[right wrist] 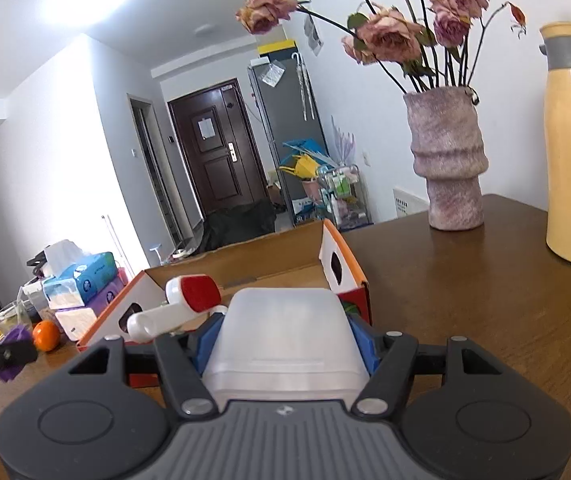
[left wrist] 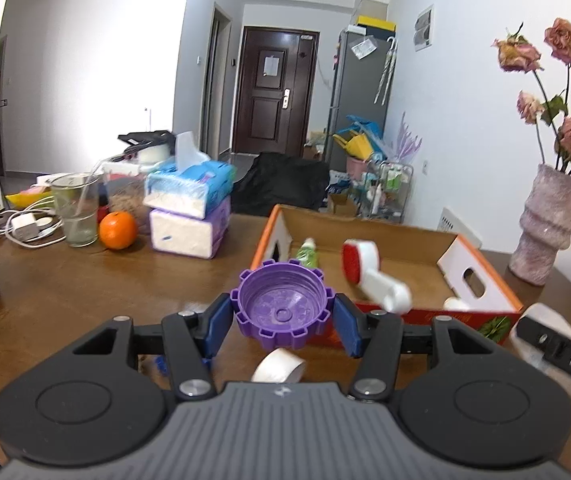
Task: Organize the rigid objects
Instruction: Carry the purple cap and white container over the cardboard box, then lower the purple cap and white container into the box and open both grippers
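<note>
While the left hand-held gripper (left wrist: 283, 318) pinches a purple gear-edged cap (left wrist: 282, 304), the right hand-held gripper (right wrist: 285, 338) clamps a translucent plastic box (right wrist: 285, 340) near the cardboard box (right wrist: 245, 258).

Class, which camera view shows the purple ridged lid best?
The left wrist view: the purple ridged lid sits centred, hollow side up, between the left hand-held gripper's pads. The right wrist view shows only a blurred purple sliver at its left edge.
</note>
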Demonstrator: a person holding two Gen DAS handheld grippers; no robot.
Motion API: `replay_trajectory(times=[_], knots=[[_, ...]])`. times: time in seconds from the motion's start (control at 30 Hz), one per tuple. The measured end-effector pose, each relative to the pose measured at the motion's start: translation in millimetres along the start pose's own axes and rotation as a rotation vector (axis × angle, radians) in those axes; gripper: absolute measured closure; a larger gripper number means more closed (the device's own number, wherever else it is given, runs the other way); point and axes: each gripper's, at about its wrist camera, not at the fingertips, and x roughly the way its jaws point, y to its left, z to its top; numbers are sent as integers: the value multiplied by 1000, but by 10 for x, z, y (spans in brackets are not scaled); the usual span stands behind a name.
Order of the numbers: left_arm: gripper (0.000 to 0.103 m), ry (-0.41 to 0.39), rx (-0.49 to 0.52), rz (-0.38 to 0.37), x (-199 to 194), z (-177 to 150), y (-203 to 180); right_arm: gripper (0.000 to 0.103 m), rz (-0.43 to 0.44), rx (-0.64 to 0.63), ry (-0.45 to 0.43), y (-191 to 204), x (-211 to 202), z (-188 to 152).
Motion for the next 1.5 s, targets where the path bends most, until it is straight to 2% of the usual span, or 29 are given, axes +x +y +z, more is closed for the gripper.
replay_trajectory(times=[0.2, 0.67, 1.5], knots=[[47, -18, -32, -36, 98, 98, -123, 39, 16, -22, -32, 70, 28, 57], [47, -21, -79, -44, 468, 298, -198, 39, 33, -59, -43, 186, 260, 138], [47, 17, -43, -17, 1220, 500, -300, 39, 37, -93, -55, 307, 922, 314]])
